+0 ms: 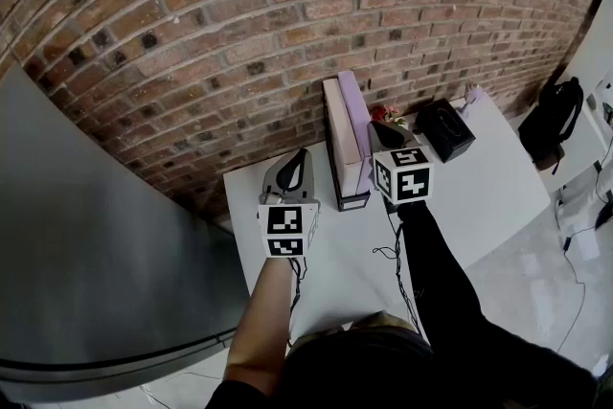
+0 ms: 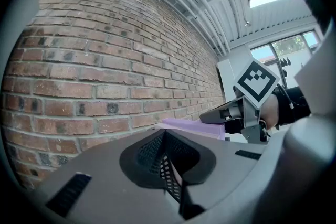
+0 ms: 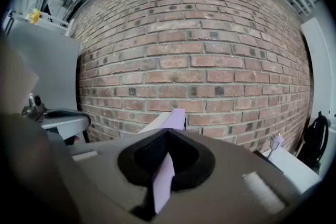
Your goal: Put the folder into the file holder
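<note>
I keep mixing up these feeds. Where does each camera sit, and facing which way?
Head view: on the person's head, steeply down at table and file holder; both arms, left gripper, right gripper show.
Left gripper view: on that gripper, facing the brick wall; shut jaws, right gripper beside.
Right gripper view: on that gripper, facing the wall; jaws shut on purple folder.
All share folder and wall.

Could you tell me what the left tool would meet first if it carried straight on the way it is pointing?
Most likely the brick wall: it fills the view ahead of the left tool, while the purple folder sits off to its right. Depth is hard to judge.
</note>
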Demonstrator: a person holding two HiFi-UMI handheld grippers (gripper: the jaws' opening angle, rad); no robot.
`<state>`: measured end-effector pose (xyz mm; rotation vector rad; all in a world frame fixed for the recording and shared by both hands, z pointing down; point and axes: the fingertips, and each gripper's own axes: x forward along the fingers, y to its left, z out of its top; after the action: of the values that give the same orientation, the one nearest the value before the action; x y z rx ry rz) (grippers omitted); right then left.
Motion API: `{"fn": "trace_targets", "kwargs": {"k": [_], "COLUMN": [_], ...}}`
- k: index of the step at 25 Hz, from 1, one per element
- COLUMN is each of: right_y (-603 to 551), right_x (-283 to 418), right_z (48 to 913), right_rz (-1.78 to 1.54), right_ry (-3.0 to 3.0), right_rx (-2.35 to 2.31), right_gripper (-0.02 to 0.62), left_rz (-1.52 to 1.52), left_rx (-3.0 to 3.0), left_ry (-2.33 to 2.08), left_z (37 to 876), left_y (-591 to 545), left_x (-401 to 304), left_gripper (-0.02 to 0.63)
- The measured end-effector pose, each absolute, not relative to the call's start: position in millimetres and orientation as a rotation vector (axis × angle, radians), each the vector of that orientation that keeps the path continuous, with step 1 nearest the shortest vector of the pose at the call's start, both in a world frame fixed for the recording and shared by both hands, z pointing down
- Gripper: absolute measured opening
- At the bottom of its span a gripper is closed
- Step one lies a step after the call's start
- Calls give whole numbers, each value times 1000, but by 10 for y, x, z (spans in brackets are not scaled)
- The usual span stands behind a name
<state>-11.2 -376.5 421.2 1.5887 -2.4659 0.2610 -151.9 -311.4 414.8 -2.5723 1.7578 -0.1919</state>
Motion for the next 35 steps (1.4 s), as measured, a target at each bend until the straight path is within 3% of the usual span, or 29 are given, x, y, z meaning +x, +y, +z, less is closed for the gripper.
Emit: {"fn": "trace_targets", "kwargs": {"k": [24,35], "right_y": [-3676,-3384], "right_x": [-116,297], "right_z": [4321,4122], "right_rz": [220,133], "right_ry": [-2498,-2584], "right_rx": [1601,1657], "right_gripper": [0,0], "left_rz": [-198,-134], "left_rx": [-2588,-2523], "left_ry": [1746,1886], "left_z": [4170,4039], "left_y": [-3051,-2867], "left_x": [-1290,-1267], "left_gripper": [9,9]}}
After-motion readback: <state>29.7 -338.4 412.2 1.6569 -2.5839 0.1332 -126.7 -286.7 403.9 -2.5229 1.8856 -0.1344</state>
